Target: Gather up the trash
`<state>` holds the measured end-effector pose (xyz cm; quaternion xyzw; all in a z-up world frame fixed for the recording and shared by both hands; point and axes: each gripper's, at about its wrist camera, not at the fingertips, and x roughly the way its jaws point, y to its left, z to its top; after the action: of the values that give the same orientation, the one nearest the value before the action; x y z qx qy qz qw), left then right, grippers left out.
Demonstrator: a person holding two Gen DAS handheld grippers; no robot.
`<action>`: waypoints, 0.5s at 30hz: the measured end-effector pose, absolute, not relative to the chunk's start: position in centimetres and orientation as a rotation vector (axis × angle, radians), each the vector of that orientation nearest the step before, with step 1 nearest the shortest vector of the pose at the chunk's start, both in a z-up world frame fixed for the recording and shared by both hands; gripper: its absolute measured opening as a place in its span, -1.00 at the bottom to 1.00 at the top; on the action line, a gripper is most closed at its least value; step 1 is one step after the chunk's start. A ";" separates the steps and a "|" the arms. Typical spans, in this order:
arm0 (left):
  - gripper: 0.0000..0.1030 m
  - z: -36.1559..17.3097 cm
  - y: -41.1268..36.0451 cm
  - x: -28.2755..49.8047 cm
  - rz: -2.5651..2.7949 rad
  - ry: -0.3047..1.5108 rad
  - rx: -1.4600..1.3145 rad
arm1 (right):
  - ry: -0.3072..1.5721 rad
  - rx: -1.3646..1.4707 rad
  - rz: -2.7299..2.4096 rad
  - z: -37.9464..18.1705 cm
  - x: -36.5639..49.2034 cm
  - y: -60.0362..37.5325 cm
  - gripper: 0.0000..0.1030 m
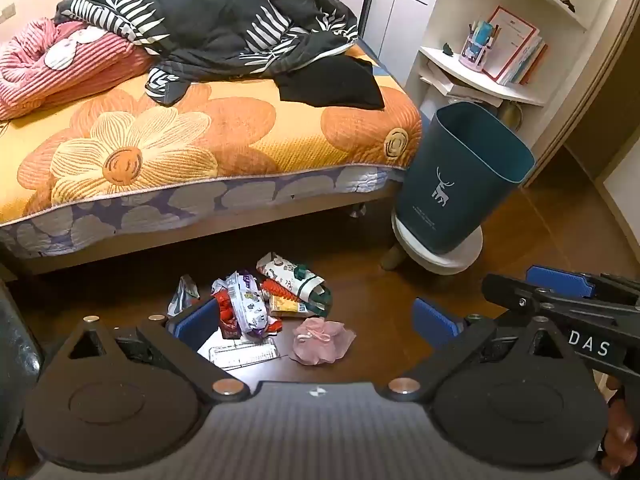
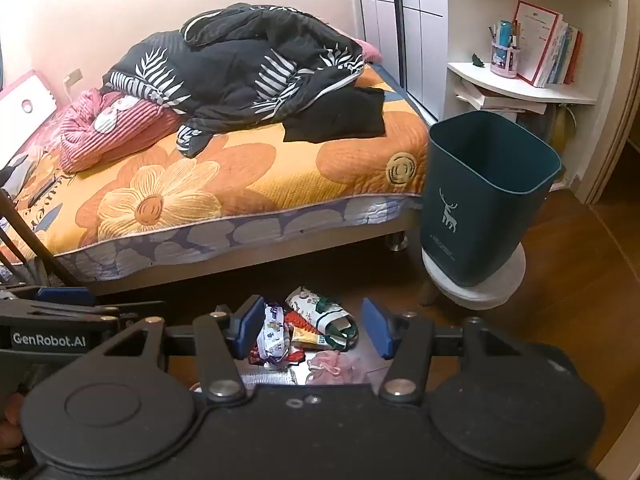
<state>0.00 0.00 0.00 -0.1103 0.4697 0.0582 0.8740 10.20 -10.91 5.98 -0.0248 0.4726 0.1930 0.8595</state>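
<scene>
A low bed with an orange flower-patterned quilted cover (image 1: 224,136) fills the upper left and centre of both views. A crumpled black duvet with white leaf prints (image 1: 216,28) lies heaped on it, with a pink ribbed plush blanket (image 1: 60,68) at its left and a flat black cloth (image 1: 332,84) at its right.

At the upper right stands a white corner shelf unit (image 2: 520,88) holding books and a pink pen holder. Below it, just beside the bed's corner, a dark teal plastic waste bin with a white deer print (image 1: 460,176) stands upright on a small round white stool (image 1: 440,252); no trash shows inside it.

The brown wooden floor (image 1: 380,292) spreads across the lower part. On it, lower centre and near the bed's edge, lies the pile of crumpled snack wrappers (image 1: 260,304), with a pink mesh bath puff (image 1: 320,340) touching its right side and a clear plastic tray (image 1: 244,350) at its lower edge.

The left gripper (image 1: 316,320) hangs above the pile, jaws wide apart and empty. The right gripper (image 2: 314,332) also hangs over it, jaws apart, gripping nothing.
</scene>
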 end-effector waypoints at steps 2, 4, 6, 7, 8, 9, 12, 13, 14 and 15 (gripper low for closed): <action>1.00 0.0 0.0 0.0 0.119 0.984 -0.235 | 0.992 -0.058 0.413 5.8 10.1 -10.8 0.06; 1.00 0.0 0.0 0.0 0.115 0.980 -0.237 | 0.991 -0.054 0.410 6.5 10.5 -11.3 0.06; 1.00 0.1 0.0 0.1 0.116 0.972 -0.235 | 0.986 -0.059 0.412 6.6 10.5 -11.2 0.06; 1.00 0.2 -0.1 0.1 0.118 0.967 -0.235 | 0.980 -0.059 0.407 6.7 10.1 -11.3 0.06; 1.00 0.3 -0.2 -0.1 0.119 0.962 -0.236 | 0.977 -0.058 0.407 6.7 10.1 -11.5 0.06; 1.00 0.4 -0.2 -0.1 0.121 0.957 -0.236 | 0.970 -0.062 0.402 6.7 9.9 -11.5 0.06; 1.00 0.7 -0.1 0.0 0.122 0.950 -0.234 | 0.968 -0.060 0.390 6.6 9.9 -11.3 0.06; 1.00 0.7 0.0 -0.1 0.120 0.945 -0.235 | 0.967 -0.060 0.388 6.7 10.0 -11.4 0.06; 1.00 0.7 -0.1 -0.2 0.120 0.935 -0.235 | 0.963 -0.062 0.385 6.7 10.0 -11.3 0.06; 1.00 0.8 -0.1 -0.2 0.120 0.930 -0.231 | 0.959 -0.060 0.386 6.7 9.9 -11.3 0.06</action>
<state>-0.19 -0.15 0.80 -0.1108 0.4470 0.0579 0.8857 9.94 -11.28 6.72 -0.0286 0.4584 0.1844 0.8690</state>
